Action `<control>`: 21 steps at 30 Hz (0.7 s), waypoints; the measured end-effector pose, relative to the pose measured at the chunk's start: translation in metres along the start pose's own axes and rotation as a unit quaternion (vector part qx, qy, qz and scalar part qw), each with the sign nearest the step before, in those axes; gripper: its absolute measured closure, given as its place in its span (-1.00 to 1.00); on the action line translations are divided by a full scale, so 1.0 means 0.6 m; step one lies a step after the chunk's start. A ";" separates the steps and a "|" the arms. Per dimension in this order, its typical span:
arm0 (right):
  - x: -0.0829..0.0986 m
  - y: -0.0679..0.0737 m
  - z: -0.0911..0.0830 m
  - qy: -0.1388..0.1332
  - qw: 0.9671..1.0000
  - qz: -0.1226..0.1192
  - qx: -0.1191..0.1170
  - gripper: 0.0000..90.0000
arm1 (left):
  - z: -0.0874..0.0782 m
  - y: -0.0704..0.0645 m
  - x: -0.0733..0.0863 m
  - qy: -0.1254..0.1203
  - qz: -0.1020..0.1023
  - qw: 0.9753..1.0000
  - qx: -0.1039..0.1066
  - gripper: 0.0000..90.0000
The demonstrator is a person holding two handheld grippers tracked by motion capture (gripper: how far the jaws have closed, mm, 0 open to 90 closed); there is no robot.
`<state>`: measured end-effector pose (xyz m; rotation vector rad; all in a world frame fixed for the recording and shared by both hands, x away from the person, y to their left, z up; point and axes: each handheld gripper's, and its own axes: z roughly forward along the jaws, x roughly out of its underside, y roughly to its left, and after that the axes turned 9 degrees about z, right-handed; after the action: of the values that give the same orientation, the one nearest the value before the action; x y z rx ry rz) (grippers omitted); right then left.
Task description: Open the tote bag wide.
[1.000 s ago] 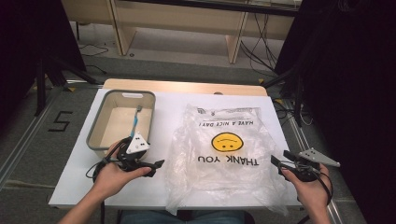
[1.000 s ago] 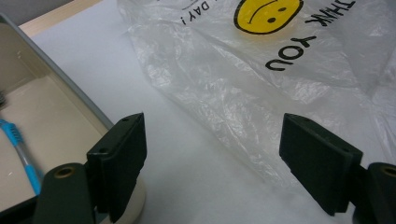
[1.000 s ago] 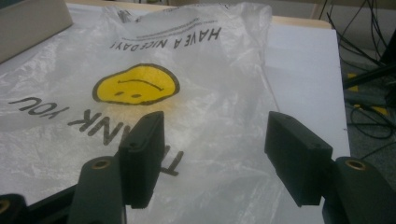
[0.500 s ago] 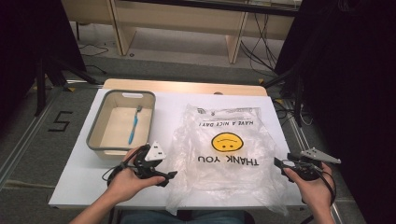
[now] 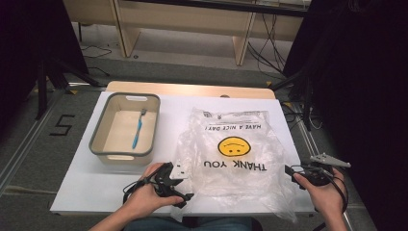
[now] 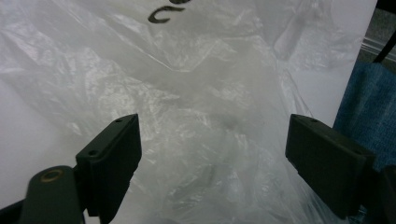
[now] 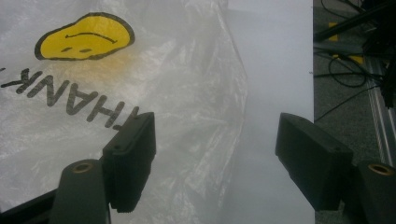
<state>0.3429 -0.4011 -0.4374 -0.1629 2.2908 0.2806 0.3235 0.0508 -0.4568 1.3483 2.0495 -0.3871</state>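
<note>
Both handheld grippers are black. The left gripper carries a grey three-cornered plate on top and trails a thin black cable in loops. The right gripper bears a like grey plate and a black cable. Each has two blocky, matte black fingers with small screw holes and a brass-ringed pivot. Blue denim shows at the person's lap.

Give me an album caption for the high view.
Two open hand-held grippers flank a smiley plastic bag beside a toothbrush bin.

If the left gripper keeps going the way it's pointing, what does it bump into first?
Probably the plastic bag: the left gripper has its jaws wide open with crinkled plastic straight ahead. How close it is, I can't tell.
</note>
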 end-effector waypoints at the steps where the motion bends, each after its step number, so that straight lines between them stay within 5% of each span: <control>1: 0.002 -0.002 0.002 0.004 1.000 0.003 0.003 -0.34 | 0.003 -0.001 0.001 0.005 0.001 1.000 0.004 -0.62; 4: 0.003 -0.004 0.004 0.010 1.000 0.007 0.004 -0.32 | 0.012 -0.003 0.005 0.019 0.001 1.000 0.009 -0.61; 12: 0.012 -0.008 0.017 0.054 0.999 0.008 0.004 -0.20 | 0.023 -0.001 0.010 0.036 0.002 0.999 0.007 -0.15; 21: 0.018 -0.007 0.028 0.091 0.996 0.009 -0.005 0.25 | 0.029 0.000 0.011 0.047 0.020 0.999 0.004 0.41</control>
<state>0.3485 -0.4015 -0.4568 -0.1783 2.4732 0.2973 0.3277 0.0456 -0.4742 1.4337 2.0958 -0.3213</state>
